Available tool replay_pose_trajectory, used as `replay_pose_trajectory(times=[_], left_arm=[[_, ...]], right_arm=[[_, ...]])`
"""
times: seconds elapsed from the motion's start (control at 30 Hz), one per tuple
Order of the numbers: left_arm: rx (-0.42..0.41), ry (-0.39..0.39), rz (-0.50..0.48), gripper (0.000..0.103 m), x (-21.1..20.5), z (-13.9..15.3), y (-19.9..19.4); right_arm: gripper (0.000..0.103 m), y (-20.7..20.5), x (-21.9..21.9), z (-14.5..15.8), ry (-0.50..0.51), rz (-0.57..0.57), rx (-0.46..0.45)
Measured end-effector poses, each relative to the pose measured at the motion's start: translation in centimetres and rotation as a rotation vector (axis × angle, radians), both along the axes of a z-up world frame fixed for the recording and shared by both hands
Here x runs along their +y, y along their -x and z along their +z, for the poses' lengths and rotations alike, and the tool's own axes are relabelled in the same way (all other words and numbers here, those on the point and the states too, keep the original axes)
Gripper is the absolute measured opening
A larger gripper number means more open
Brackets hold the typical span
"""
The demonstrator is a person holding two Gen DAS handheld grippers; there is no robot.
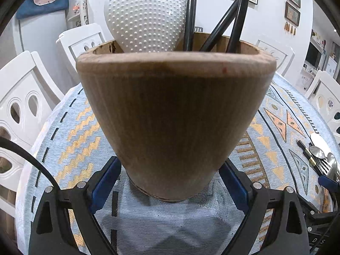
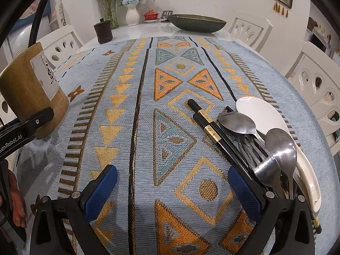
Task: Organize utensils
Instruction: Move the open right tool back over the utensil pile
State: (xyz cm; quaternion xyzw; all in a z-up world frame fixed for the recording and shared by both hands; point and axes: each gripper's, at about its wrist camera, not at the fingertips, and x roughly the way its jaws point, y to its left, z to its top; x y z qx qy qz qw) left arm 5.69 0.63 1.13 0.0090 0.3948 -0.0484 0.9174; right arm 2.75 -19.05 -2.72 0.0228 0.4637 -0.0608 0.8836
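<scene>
A wooden utensil holder (image 1: 174, 110) stands upright on the patterned tablecloth (image 1: 70, 131). My left gripper (image 1: 170, 178) is shut on its base, one blue pad on each side. A white dotted paddle (image 1: 146, 14) and black handles (image 1: 191, 12) stick out of the holder. In the right wrist view the holder (image 2: 25, 85) is at the far left. My right gripper (image 2: 173, 189) hangs open over bare cloth with nothing between its pads. Just right of it lies a pile: black chopsticks (image 2: 208, 125), two steel spoons (image 2: 238, 123), a fork (image 2: 265, 165) and a white rice paddle (image 2: 261, 114).
White chairs (image 2: 314, 80) ring the table. At the far end stand a dark bowl (image 2: 197, 22), a white vase of flowers (image 2: 132, 16) and a dark lidded cup (image 2: 103, 30). A person's hand (image 2: 17, 201) shows at the lower left.
</scene>
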Motion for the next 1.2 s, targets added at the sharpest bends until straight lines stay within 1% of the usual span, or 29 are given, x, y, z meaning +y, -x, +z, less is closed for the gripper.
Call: replay_pose_trajectory(times=[0.8, 1.2], left_arm=[[0.010, 0.002, 0.000, 0.093, 0.7, -0.1, -0.9], [0.016, 0.020, -0.003, 0.093, 1.2, -0.2, -1.2]], right_arm=[[0.103, 0.0, 0.0, 0.1, 0.000, 0.000, -0.001], [0.103, 0.0, 0.0, 0.1, 0.000, 0.000, -0.002]])
